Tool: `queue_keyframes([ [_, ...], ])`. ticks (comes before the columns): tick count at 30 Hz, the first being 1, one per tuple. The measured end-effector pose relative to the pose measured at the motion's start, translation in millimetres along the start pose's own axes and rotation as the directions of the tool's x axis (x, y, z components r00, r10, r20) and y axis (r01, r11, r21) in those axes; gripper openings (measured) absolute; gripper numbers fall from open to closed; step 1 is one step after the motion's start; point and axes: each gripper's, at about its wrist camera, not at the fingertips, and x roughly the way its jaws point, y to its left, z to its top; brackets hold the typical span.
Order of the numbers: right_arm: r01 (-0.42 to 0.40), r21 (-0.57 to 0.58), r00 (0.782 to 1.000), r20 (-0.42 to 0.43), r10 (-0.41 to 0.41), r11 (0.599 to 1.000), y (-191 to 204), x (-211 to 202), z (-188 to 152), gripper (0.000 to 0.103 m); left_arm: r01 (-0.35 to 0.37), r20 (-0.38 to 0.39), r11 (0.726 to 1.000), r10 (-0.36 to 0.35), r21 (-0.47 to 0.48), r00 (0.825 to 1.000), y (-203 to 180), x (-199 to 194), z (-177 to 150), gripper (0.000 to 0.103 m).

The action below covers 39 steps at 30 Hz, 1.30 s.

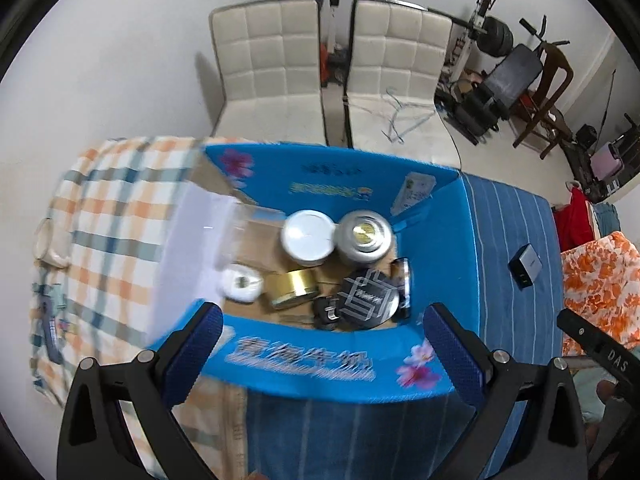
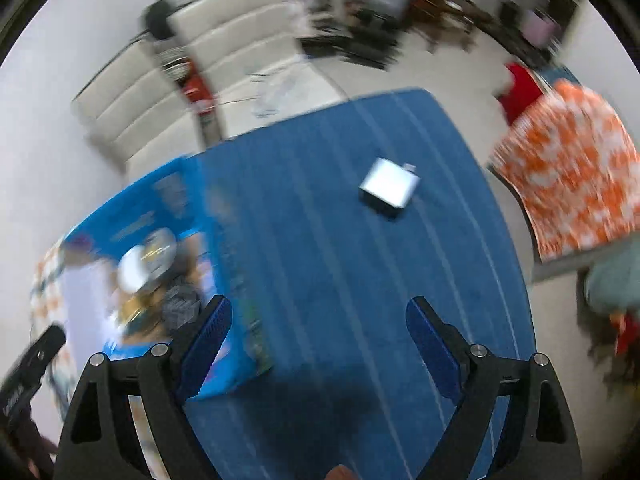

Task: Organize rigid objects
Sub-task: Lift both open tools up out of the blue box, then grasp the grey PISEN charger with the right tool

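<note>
A blue cardboard box (image 1: 304, 364) stands on the table and holds several rigid items: a white-lidded tin (image 1: 307, 235), a silver tin (image 1: 363, 237), a gold tin (image 1: 291, 287), a small white round case (image 1: 241, 282) and a black patterned tin (image 1: 367, 299). My left gripper (image 1: 322, 354) hovers open over the box's near wall, empty. A grey rectangular block (image 2: 387, 187) lies alone on the blue striped cloth (image 2: 340, 264); it also shows as the dark block (image 1: 525, 265) right of the box. My right gripper (image 2: 318, 344) is open and empty, well short of the block. The box (image 2: 224, 264) is at its left.
A checked orange-and-blue cloth (image 1: 104, 240) covers the table's left part. Two white padded chairs (image 1: 272, 72) stand behind the table, gym equipment (image 1: 496, 64) beyond. An orange floral fabric (image 2: 572, 176) lies past the table's right edge. The right wrist view is motion-blurred.
</note>
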Motion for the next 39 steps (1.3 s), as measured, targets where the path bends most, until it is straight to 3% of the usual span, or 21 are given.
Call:
queue_keyframes([
  [3,0.028,0.098,1.0,-0.005,-0.028,0.995,-29.3,36.2,25.0,0.091,0.013,-0.052,1.0,-0.012,0.006,0.999,-20.6,33.7,9.2,0.103],
  [9,0.039,0.19,0.999,-0.009,-0.038,0.981,-52.4,96.6,69.7,0.091,0.005,-0.125,0.999,-0.001,0.032,0.992,-55.5,92.8,27.9,0.103],
  [20,0.079,0.255,0.992,-0.118,-0.05,0.964,-58.7,193.0,117.6,0.091,-0.002,-0.174,0.998,0.012,0.059,0.985,-76.1,133.6,50.3,0.103],
  [23,0.086,0.257,0.986,-0.158,-0.046,0.963,-59.5,210.8,117.0,0.082,-0.005,-0.174,0.998,0.016,0.065,0.985,-76.8,134.4,52.1,0.103],
  [26,0.14,0.219,0.987,-0.114,-0.118,0.966,-57.0,210.9,117.7,0.066,-0.015,-0.169,0.996,0.028,0.083,0.985,-79.7,135.4,53.8,0.103],
  [34,0.132,0.127,0.988,-0.097,-0.121,0.983,-48.4,206.8,100.9,0.062,-0.016,-0.157,0.993,0.034,0.115,0.987,-79.6,130.5,54.5,0.103],
  [39,0.101,0.085,0.993,-0.064,-0.096,0.991,-40.7,174.9,67.1,0.062,-0.017,-0.14,0.988,0.039,0.155,0.989,-81.1,118.5,50.0,0.103],
])
